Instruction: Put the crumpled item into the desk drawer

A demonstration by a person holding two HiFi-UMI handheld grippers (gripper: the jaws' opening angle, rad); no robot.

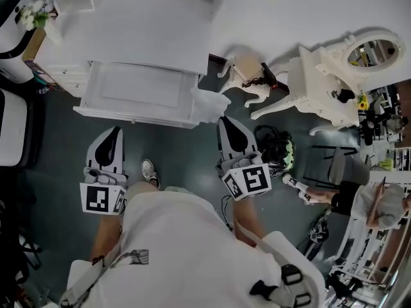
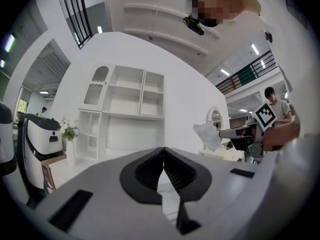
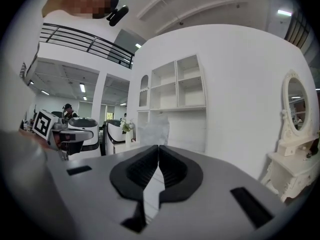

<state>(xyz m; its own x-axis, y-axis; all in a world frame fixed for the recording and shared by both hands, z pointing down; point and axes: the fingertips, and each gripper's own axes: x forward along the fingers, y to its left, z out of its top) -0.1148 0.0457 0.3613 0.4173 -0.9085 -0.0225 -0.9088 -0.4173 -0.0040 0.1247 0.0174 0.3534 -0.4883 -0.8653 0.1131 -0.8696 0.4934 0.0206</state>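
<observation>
A white desk point(image 1: 154, 24) stands ahead with its drawer point(image 1: 138, 90) pulled out and showing a bare bottom. My right gripper point(image 1: 225, 119) is shut on the crumpled item point(image 1: 209, 104), a whitish translucent wad, just off the drawer's right front corner. In the right gripper view the crumpled item point(image 3: 152, 129) sticks up beyond the closed tips of the right gripper point(image 3: 158, 146). From the left gripper view the crumpled item point(image 2: 207, 135) hangs at the right. My left gripper point(image 1: 116, 131) is shut and empty, in front of the drawer, its tips point(image 2: 163, 149) meeting.
An ornate white vanity point(image 1: 331, 76) with an oval mirror stands to the right, a small stool point(image 1: 247, 76) beside it. A dark headset point(image 1: 277, 149) lies on the floor. A person point(image 1: 379, 204) sits at far right. A white machine point(image 1: 11, 18) and flowers point(image 1: 32, 11) stand left.
</observation>
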